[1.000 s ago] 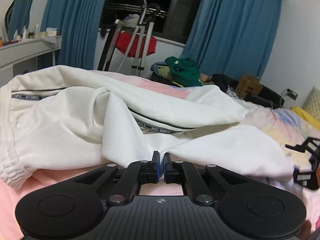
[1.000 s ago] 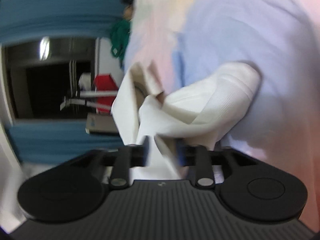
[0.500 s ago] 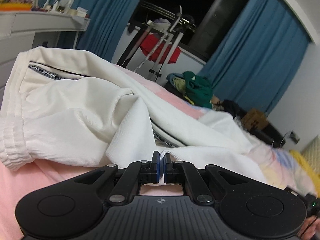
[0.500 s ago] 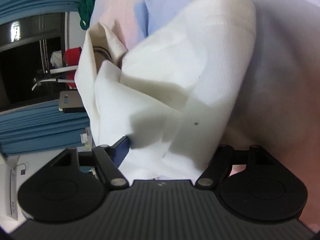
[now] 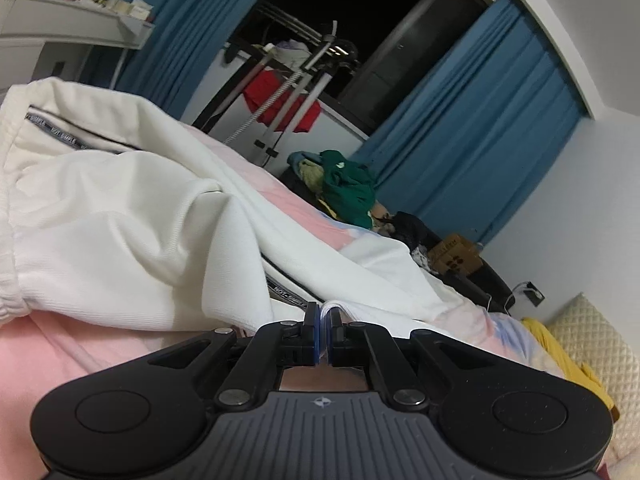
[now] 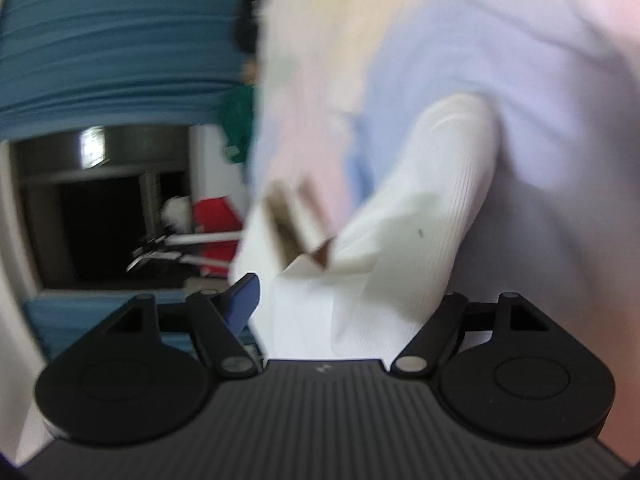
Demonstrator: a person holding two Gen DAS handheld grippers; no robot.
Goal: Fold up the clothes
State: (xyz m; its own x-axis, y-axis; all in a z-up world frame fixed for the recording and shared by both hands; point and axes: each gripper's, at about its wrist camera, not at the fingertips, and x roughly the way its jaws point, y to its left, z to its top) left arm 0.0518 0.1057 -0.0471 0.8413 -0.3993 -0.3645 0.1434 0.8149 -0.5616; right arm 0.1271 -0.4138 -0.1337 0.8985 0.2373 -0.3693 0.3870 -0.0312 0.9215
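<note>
White trousers [image 5: 132, 216] with a printed side stripe lie rumpled across the pastel bedsheet [image 5: 60, 356]. My left gripper [image 5: 323, 334] is shut on a thin fold of the white fabric at its near edge. In the blurred, rotated right wrist view the trousers' leg [image 6: 420, 240] hangs or lies between the wide-apart jaws of my right gripper [image 6: 352, 304]. The jaws do not press on the cloth. One blue finger pad [image 6: 242, 300] shows at the left; the other finger is hidden behind the fabric.
Beyond the bed stand a drying rack [image 5: 296, 76] with a red cloth, a heap of green clothes [image 5: 344, 188], a cardboard box [image 5: 456, 256] and blue curtains [image 5: 472, 152]. A white shelf [image 5: 68, 28] is at the far left. A yellow cloth [image 5: 560, 356] lies at the right.
My right gripper has opened from nearly shut on the trouser leg to wide apart and its view has swung. My left gripper stays shut on the fabric and has tilted.
</note>
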